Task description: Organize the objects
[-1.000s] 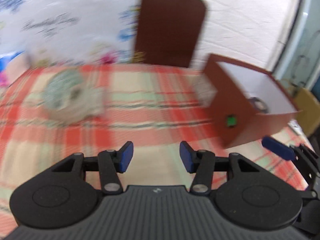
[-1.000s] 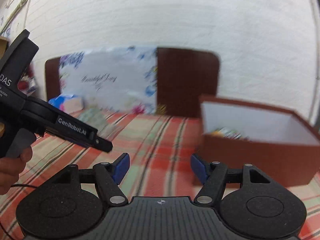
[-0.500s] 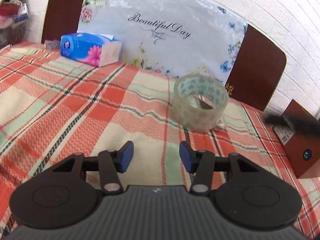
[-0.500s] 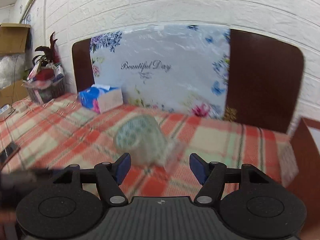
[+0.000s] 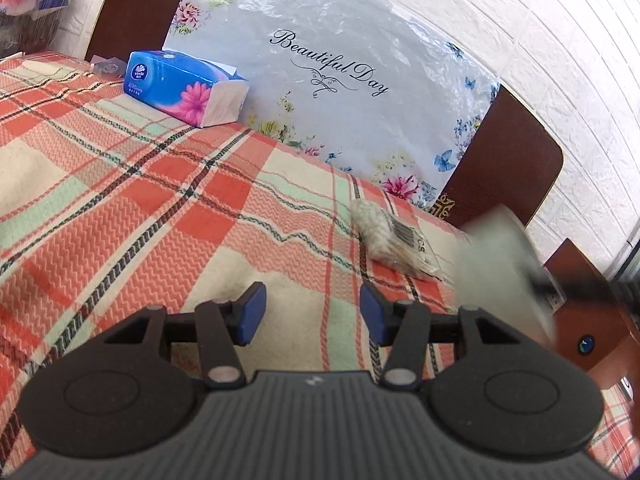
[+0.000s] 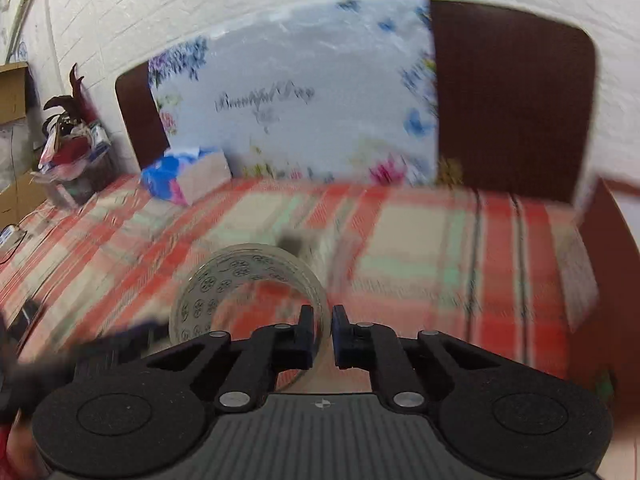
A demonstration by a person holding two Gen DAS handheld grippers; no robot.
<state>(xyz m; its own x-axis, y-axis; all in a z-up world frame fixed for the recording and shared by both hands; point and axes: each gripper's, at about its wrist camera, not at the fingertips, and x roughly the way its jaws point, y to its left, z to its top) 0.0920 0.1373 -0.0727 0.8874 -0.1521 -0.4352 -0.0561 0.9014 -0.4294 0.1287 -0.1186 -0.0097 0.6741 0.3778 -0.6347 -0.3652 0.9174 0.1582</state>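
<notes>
Right hand-held gripper [image 6: 323, 334] is clenched on the wall of the clear tape roll [image 6: 224, 296], lifted above the plaid-covered counter [image 5: 120, 208]. Left hand-held gripper [image 5: 313, 314] hangs released over that counter, nothing between its blue pads. A small plastic packet [image 5: 390, 240] lies beyond it, near the brown box [image 5: 588, 320]; the tissue pack [image 5: 180, 86] sits well apart from the box.

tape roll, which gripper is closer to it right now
Right. The right gripper is shut on the tape roll, pinching its wall. The left gripper is open over the tablecloth, the roll off to its right.
</notes>
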